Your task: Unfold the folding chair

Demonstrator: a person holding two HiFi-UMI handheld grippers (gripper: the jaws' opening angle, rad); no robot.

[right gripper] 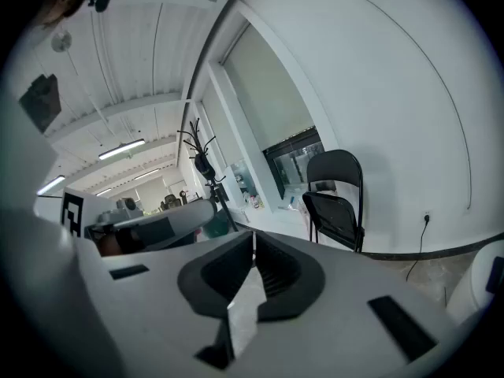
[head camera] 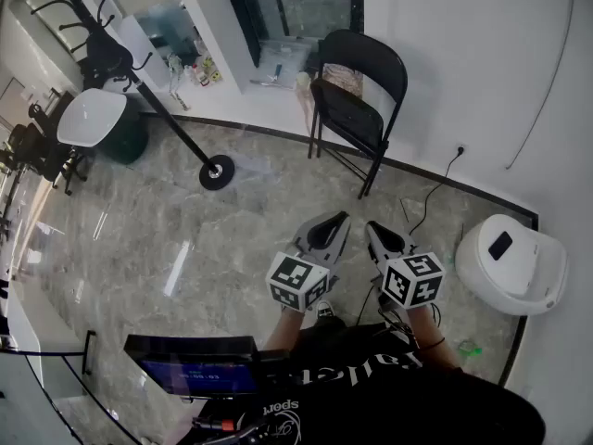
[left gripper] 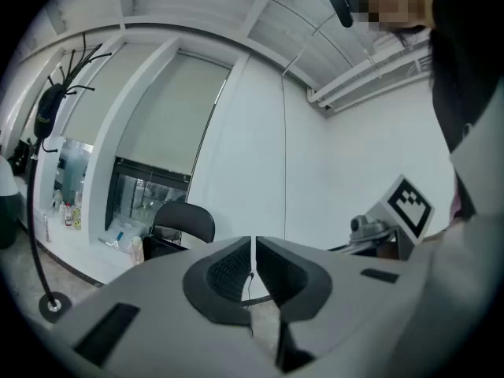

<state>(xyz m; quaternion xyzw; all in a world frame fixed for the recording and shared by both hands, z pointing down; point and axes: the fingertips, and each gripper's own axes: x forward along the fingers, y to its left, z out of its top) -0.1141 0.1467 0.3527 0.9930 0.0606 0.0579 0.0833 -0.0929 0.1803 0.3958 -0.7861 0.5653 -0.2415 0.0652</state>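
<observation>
A black folding chair [head camera: 357,95] stands unfolded by the white wall, its seat down and its legs on the floor. It also shows in the right gripper view, the chair [right gripper: 336,195] right of centre, and in the left gripper view, the chair [left gripper: 179,228] low at the left. My left gripper [head camera: 337,221] and right gripper [head camera: 374,231] hang side by side over the floor, well short of the chair. Both are shut with nothing between their jaws.
A black coat stand [head camera: 148,82] rises from a round base [head camera: 217,171] left of the chair. A white round appliance [head camera: 511,262] sits on the floor at the right, with a cable [head camera: 435,193] running to a wall socket. A window ledge [head camera: 269,72] holds small items.
</observation>
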